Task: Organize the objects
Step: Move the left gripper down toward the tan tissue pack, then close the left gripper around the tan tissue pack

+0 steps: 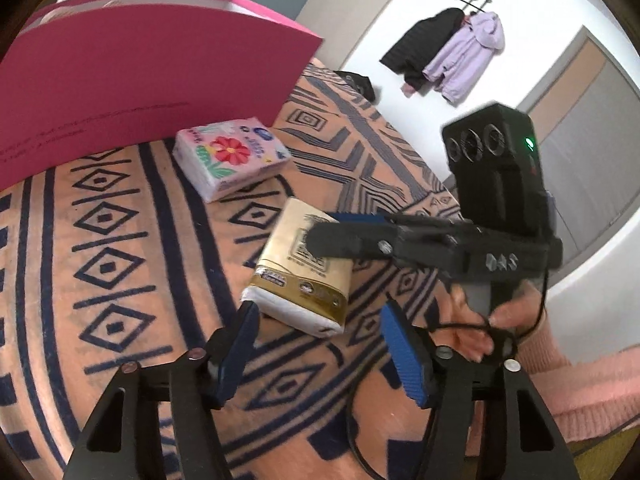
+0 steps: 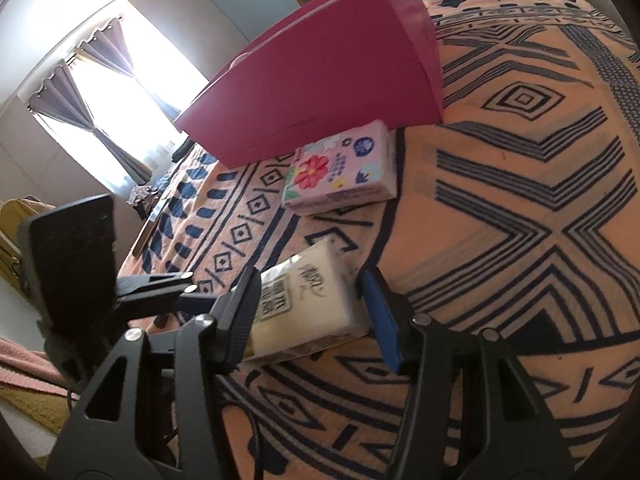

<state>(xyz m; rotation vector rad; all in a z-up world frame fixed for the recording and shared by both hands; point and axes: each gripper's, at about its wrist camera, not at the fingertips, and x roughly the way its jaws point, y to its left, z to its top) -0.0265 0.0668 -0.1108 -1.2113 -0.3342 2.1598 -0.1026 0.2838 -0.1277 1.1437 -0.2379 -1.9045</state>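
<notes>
The left gripper [image 1: 316, 354] hangs low over a bed [image 1: 120, 240] covered in a peach blanket with dark blue diamond patterns. Its blue-padded fingers [image 1: 402, 356] stand apart; the left pad is at the near corner of a cream and gold tissue pack [image 1: 298, 280], the right pad clear of it. The right gripper [image 1: 326, 232] reaches in from the right across that pack's top, a hand [image 1: 476, 320] in a pink sleeve on its handle. Farther off lies a floral tissue pack [image 1: 232, 158], just beside a tall magenta box [image 1: 140, 76]. On the far white wall hang a black coat [image 1: 424, 48] and a lilac jacket [image 1: 468, 60].
</notes>
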